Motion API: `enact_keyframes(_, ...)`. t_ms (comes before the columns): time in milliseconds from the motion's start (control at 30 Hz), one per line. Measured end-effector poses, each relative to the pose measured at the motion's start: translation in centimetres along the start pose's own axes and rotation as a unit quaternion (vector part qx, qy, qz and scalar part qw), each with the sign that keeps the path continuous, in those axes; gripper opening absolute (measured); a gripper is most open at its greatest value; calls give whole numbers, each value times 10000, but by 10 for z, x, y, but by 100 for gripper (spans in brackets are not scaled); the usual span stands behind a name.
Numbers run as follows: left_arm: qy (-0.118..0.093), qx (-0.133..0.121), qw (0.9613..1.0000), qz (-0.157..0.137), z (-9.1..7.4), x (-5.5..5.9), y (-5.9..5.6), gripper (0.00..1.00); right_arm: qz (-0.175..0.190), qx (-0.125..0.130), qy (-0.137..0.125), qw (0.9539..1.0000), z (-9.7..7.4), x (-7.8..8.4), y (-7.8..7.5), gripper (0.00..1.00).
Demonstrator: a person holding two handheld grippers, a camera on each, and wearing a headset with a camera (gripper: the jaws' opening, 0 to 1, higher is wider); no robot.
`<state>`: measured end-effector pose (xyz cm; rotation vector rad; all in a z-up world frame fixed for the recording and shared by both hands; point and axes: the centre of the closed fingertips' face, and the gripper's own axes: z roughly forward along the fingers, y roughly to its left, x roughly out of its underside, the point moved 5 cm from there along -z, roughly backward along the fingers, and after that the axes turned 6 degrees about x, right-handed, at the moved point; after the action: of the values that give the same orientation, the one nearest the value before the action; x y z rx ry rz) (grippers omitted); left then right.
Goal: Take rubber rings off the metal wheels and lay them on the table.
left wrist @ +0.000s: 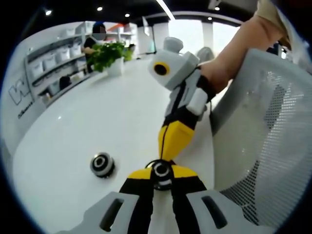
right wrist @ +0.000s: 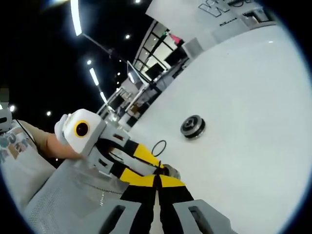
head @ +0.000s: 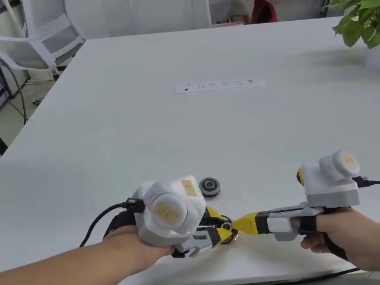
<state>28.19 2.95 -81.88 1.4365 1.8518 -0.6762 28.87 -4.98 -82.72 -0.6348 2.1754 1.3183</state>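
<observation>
Lower left of the head view: left gripper (head: 224,233), jaws clamped on a metal wheel (left wrist: 162,173), thin rubber ring (right wrist: 152,147) looping beside it. Right gripper (head: 237,224), jaws together, touches that wheel. Second wheel (head: 209,186) lies on the table (head: 178,130), just above.

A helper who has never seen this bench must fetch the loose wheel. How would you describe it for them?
On the big white table, look just beyond where the left gripper and right gripper meet, nearer than the white socket strip. A small round dark-and-silver metal wheel lies flat there. Unlike the other wheel, clamped in the left gripper, nothing touches it.
</observation>
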Motion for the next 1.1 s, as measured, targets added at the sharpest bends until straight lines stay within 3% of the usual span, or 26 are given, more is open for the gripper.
enact_keyframes(667,13,108,9999,4,-3,-2,0,18,-5,37,-31,10000,-1,0,7,0)
enact_keyframes(1100,-32,132,9999,61,-15,-9,-2,22,-20,44,-71,10000,-2,-2,3,0)
